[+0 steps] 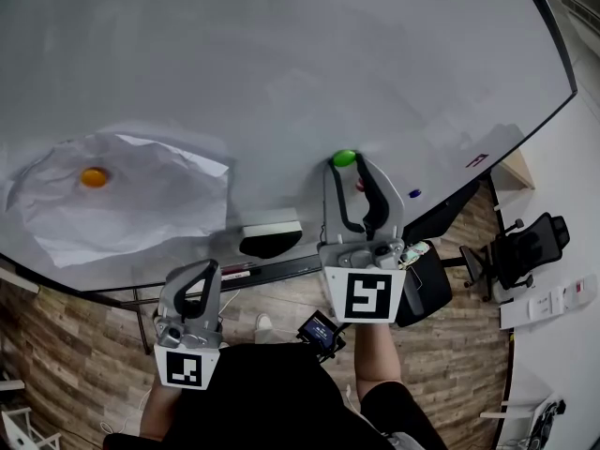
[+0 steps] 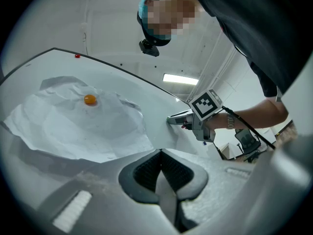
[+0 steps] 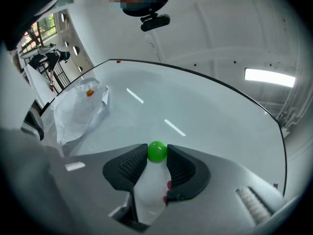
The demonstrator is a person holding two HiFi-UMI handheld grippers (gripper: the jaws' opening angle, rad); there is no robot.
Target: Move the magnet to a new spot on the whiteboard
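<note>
A green magnet [image 1: 344, 157] [image 3: 157, 151] sits on the whiteboard [image 1: 281, 64] near its lower edge. My right gripper [image 1: 346, 165] [image 3: 157, 153] has its two pad tips against the magnet's sides, so it is shut on it. An orange magnet [image 1: 93, 176] [image 2: 89, 100] pins a crumpled white sheet of paper [image 1: 141, 204] at the board's left. My left gripper [image 1: 208, 266] [image 2: 160, 154] hangs below the board's edge, its jaws shut with nothing between them.
A board eraser [image 1: 270, 232] rests on the tray under the board's lower edge. A small red magnet [image 1: 359, 186] and a blue one [image 1: 414, 194] lie right of the green one. An office chair [image 1: 530, 242] stands on the wood floor at the right.
</note>
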